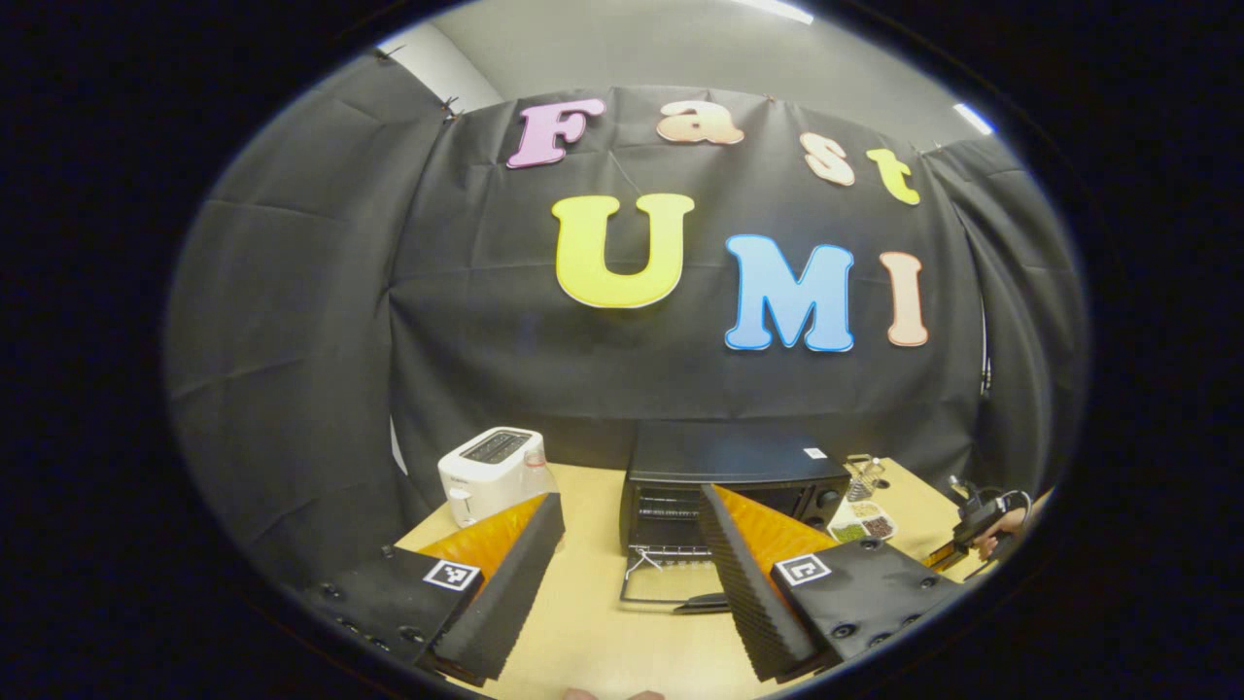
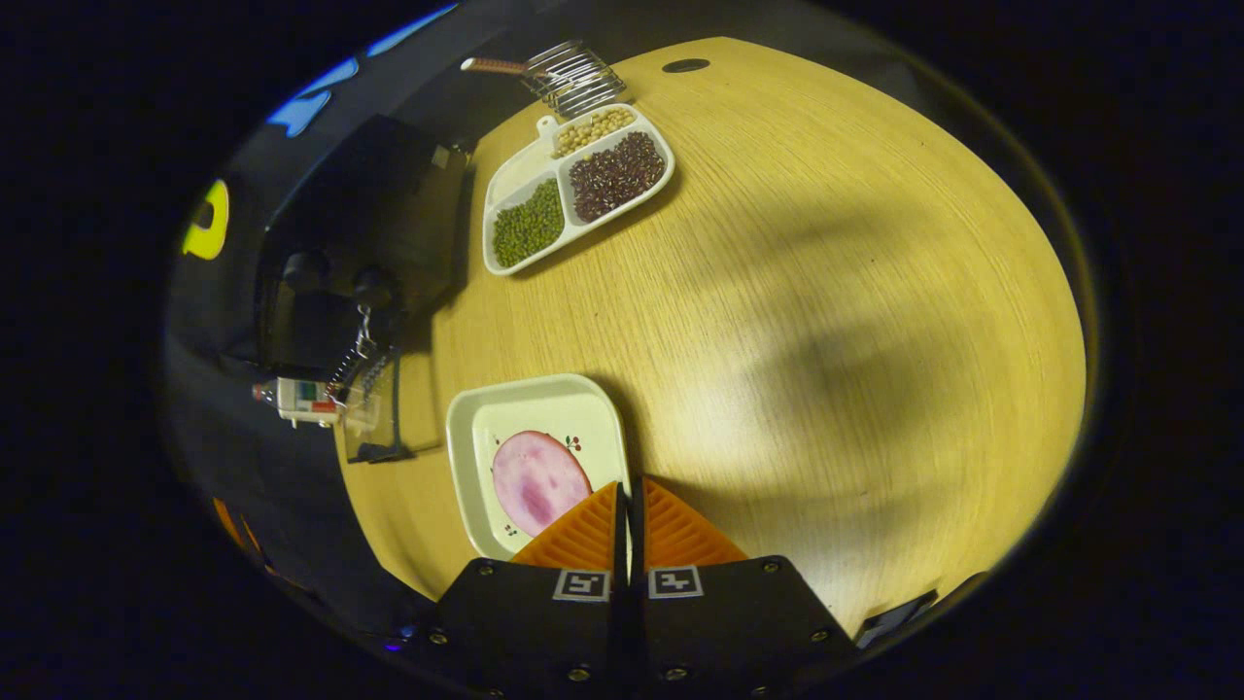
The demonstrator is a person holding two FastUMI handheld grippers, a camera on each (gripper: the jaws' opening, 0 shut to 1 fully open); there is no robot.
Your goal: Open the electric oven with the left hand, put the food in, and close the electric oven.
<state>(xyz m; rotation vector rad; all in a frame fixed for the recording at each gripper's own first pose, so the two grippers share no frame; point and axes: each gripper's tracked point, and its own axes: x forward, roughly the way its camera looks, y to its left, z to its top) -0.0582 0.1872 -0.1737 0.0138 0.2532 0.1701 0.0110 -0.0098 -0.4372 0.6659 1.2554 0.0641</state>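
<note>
The left gripper (image 1: 630, 525) stood with its two fingers spread wide apart, holding nothing, raised above a pale wooden table (image 1: 583, 642). Between the fingers, toward twelve o'clock in the left gripper view, sat a black electric oven (image 1: 729, 486) with its glass door (image 1: 671, 588) dropped open and lying flat toward the gripper. A wire rack showed inside. At ten o'clock from the oven stood a white toaster (image 1: 491, 472). At three o'clock from the oven lay a white divided tray (image 1: 863, 525), and farther toward the table's edge at three o'clock a hand held the other gripper (image 1: 977, 530).

The right gripper (image 2: 630, 520) had its fingers closed together, tips touching or nearly so. They pointed down at the right rim of a square white plate (image 2: 466, 428), and whether they pinched that rim could not be told. On the plate lay a round pink slice of ham (image 2: 536, 481), just at ten o'clock from the fingertips. Toward eleven o'clock in the right gripper view, well apart from the plate, the oven (image 2: 360, 224) stood at the table's left edge with its open door (image 2: 374, 413) near the plate. At twelve o'clock lay the divided tray (image 2: 515, 175) holding green, dark red and pale beans, with a wire tool (image 2: 569, 76) just beyond it.
</note>
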